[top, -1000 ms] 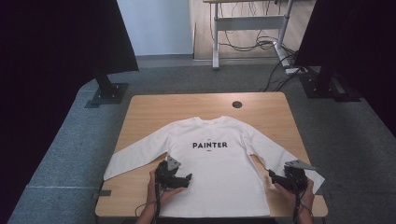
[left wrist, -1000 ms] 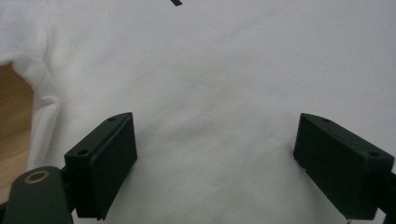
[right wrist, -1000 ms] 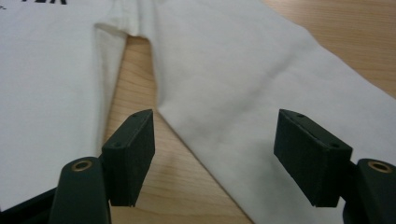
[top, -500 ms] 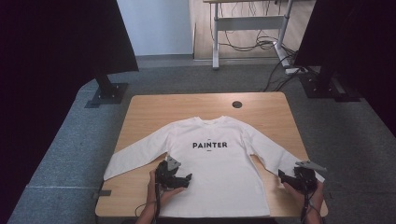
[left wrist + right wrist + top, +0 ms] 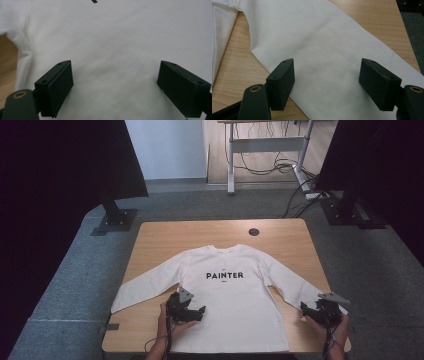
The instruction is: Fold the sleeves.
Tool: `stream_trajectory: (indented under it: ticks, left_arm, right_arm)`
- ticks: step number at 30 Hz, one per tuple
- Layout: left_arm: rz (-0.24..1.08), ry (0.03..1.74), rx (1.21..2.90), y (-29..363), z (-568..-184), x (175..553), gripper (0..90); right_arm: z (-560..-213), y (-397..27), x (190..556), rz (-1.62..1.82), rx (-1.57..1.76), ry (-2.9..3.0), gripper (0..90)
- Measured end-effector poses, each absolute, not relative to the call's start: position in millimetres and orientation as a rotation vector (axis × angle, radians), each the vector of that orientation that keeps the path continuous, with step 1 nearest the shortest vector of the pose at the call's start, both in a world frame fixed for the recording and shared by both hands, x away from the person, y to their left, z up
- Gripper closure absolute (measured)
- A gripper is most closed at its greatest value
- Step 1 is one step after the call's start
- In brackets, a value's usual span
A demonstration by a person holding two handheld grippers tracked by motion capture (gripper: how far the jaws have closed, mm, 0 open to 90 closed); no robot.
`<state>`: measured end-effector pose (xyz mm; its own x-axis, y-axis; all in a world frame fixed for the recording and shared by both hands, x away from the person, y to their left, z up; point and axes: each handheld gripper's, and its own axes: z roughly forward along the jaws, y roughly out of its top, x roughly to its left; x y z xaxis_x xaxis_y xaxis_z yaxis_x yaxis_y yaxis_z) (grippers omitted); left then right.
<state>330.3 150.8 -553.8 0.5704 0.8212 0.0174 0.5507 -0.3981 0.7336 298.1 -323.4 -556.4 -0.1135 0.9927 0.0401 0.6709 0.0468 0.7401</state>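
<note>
The white shirt point(image 5: 230, 295) lies flat, face up on the counter point(image 5: 160, 237). Your right gripper point(image 5: 320, 310) has slid outward to the sleeve point(image 5: 322, 57) end, fingers spread astride it, ready to pinch. Your left gripper point(image 5: 187, 307) stays over the hem, fingers spread.

wooden table point(image 5: 150, 240) – grommet hole point(image 5: 254, 231) | grey carpet point(image 5: 75, 285) | desk legs point(image 5: 231, 165)

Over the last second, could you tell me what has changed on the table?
The right gripper slid outward along the shirt's sleeve toward the cuff, jaws open over it. The left gripper stayed open over the shirt, which lies flat as before.
</note>
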Motion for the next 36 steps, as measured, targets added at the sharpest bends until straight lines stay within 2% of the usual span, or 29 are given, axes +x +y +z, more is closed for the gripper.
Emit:
stream_trajectory:
  ticks: [17,36]
  left_arm:
    - [0.499,1.092,2.106,151,-554,330,12.6]
    - [0.497,1.09,2.107,151,-554,331,12.5]
  right_arm:
    - [-556,-313,284,0.858,1.67,1.845,29.1]
    - [-552,-356,273,0.802,1.695,1.794,29.9]
